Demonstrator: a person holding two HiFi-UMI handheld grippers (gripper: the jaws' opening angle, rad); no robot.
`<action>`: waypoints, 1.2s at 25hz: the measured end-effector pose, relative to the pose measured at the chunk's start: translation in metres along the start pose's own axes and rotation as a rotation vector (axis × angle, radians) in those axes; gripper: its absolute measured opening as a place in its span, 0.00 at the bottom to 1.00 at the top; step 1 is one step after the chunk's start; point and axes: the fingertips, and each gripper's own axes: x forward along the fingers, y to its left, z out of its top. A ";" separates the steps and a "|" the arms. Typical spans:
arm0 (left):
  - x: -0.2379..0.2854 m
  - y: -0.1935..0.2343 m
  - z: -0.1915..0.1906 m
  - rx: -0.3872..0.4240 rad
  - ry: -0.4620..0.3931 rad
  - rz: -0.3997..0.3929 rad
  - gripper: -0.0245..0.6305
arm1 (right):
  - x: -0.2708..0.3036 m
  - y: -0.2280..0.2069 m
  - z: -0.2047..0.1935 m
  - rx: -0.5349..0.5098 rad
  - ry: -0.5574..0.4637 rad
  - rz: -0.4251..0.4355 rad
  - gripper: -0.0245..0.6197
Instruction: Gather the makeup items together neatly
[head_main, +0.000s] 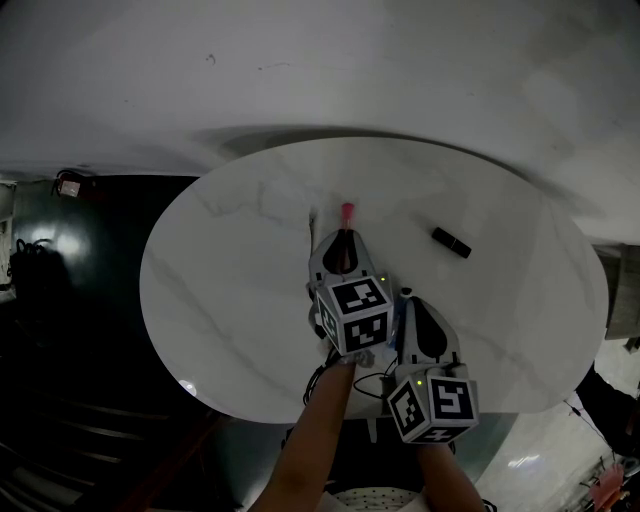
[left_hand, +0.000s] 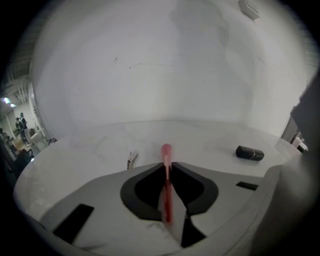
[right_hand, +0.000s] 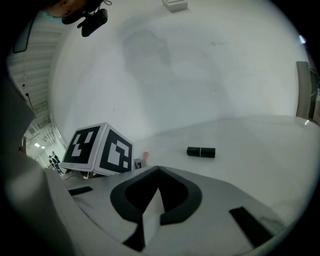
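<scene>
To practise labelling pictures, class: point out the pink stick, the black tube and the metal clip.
pink stick (left_hand: 167, 182), left gripper view, middle of its shaft
black tube (left_hand: 249, 153), left gripper view, middle of its body
metal clip (left_hand: 131, 160), left gripper view, its middle

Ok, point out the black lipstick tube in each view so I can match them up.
Head view: the black lipstick tube lies on the white table, right of centre, in the upper half.
Left gripper view: at the right, on the far part of the table.
Right gripper view: just right of centre, lying crosswise.
Shared landmark: the pink stick, to the tube's left in all three views.
</scene>
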 end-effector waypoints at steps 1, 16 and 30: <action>0.000 0.000 0.000 0.001 0.000 0.000 0.16 | 0.000 0.000 0.000 0.000 0.000 0.001 0.05; -0.002 0.000 0.001 -0.015 -0.015 -0.005 0.18 | -0.002 -0.003 -0.001 0.010 0.003 0.010 0.05; -0.005 -0.001 0.007 -0.023 -0.044 -0.029 0.25 | -0.004 -0.002 -0.003 0.006 0.010 0.024 0.05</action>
